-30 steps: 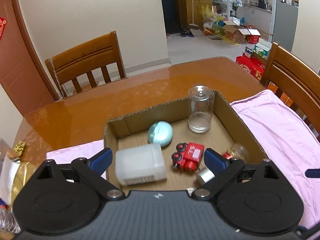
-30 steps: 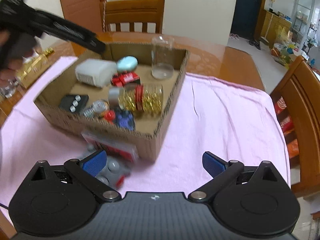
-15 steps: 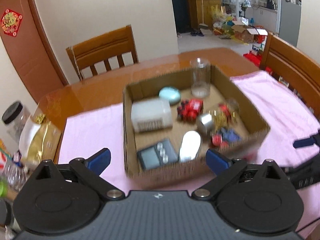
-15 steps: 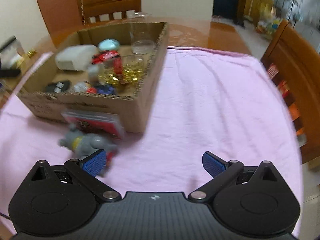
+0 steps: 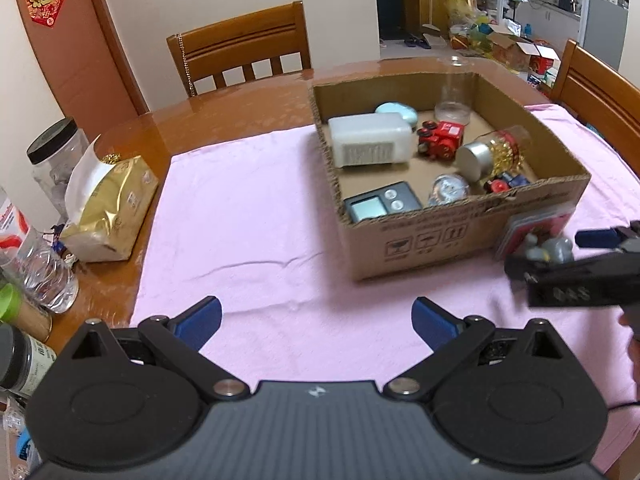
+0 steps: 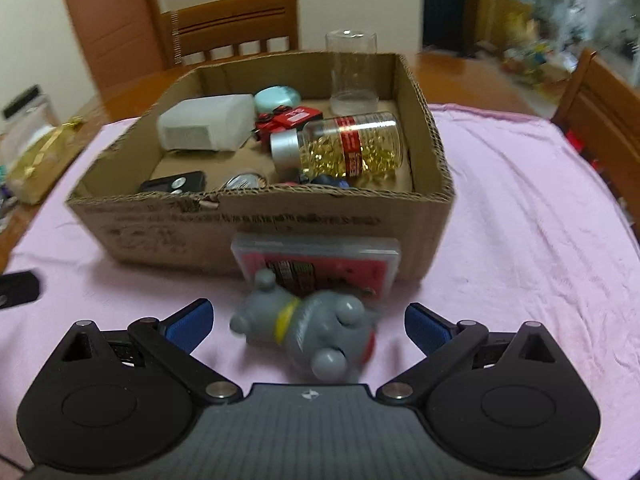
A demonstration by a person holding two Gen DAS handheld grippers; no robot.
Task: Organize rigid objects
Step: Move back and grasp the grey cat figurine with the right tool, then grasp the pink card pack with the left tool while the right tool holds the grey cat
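From my left gripper (image 5: 316, 320), its jaws spread wide over bare pink cloth (image 5: 248, 216), I see one cardboard box (image 5: 448, 236) ahead to the right. In it I count one white case (image 5: 370, 145), one teal case (image 5: 396, 111), one glass jar (image 5: 454, 94), one red toy truck (image 5: 440, 142), one pill bottle (image 5: 494, 154), one grey scale (image 5: 382, 203), one small globe (image 5: 448, 190) and one small blue toy (image 5: 506, 183). Two chairs (image 5: 244, 50) stand at the table. My right gripper (image 5: 576, 270) comes in from the right edge.

From my right gripper (image 6: 306, 322), its jaws spread too, one grey toy (image 6: 308, 330) lies on the cloth between the fingers (image 6: 188, 322), touched by neither. Just beyond it, one red card box (image 6: 320, 266) leans against the cardboard box (image 6: 160, 232).
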